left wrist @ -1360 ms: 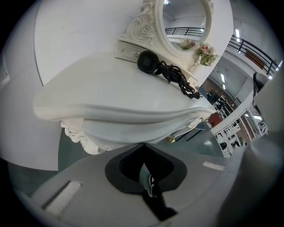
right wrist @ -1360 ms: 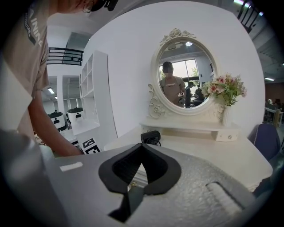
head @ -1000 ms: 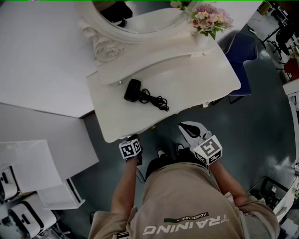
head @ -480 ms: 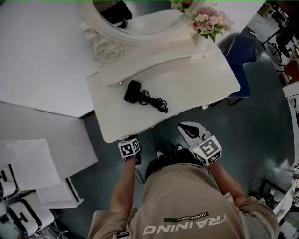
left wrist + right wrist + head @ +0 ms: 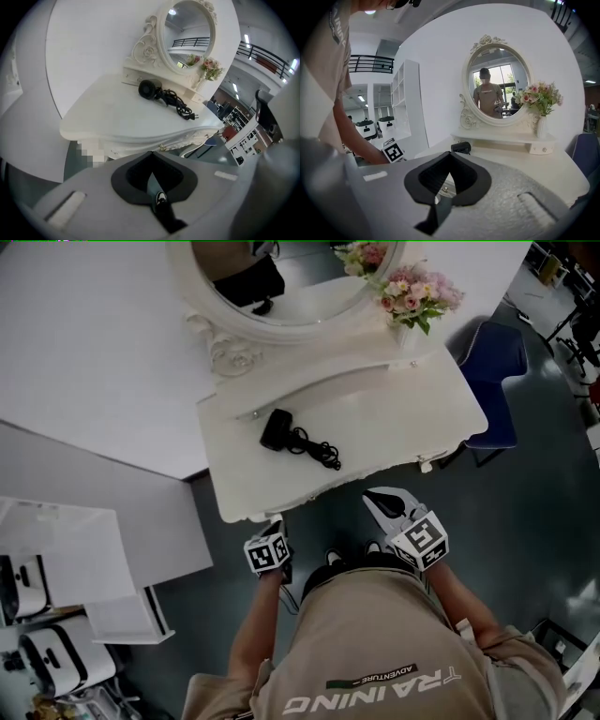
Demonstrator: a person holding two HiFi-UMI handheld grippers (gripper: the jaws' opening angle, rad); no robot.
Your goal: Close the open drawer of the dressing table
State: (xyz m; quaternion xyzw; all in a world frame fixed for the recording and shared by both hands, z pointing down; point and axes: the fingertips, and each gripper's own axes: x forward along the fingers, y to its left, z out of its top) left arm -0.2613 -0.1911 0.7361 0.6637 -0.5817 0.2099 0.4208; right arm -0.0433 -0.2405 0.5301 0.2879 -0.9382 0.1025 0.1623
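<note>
Drawer front [image 5: 140,143] is sitting just ahead of the left hand-held gripper [image 5: 151,154], tucked under the front lip of the dressing table [image 5: 375,423] and looking flush with it, with a small gold knob [image 5: 162,148] showing just past the tips. Nothing is sticking out from the front edge in the head view either, so the closing is reading as done or all but done; whether the drawer is seated all the way is not clear from these angles. The left hand-held gripper is hanging low by that edge with its jaws pressed together on nothing, and it is not visibly touching the front. The right hand-held gripper [image 5: 450,153] is hovering a bit higher and off to the side, jaws likewise pressed together and empty, aiming over the worktop [image 5: 520,161]. Beyond both tips a hair dryer [image 5: 277,430] is lying on the worktop with its cord [image 5: 319,451] trailing beside it. Farther ahead the oval mirror [image 5: 497,82] is standing at the back, with flowers [image 5: 541,98] to its right and a small shelf drawer [image 5: 543,149] under them, also looking shut. What is probably remaining is only a check or pulling the hand-held grippers clear.
</note>
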